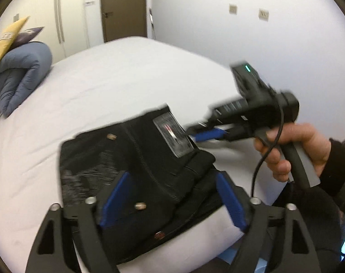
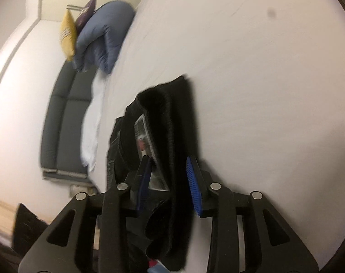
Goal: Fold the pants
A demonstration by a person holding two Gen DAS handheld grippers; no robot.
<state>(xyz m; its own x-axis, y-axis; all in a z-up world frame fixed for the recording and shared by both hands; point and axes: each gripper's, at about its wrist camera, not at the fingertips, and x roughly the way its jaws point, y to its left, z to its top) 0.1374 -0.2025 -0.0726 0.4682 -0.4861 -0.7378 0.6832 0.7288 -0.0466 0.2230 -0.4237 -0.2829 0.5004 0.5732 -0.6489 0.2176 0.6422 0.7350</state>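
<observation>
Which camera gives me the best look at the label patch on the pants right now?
The left wrist view. There the label patch faces the camera on the folded black pants, with the right gripper at its edge. In the right wrist view the patch is edge-on, blurred, partly behind a finger.

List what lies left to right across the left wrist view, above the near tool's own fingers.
Yellow cushion → blue folded duvet → black pants with their waistband label → right tool, reaching in at the label → the person's right hand.
</observation>
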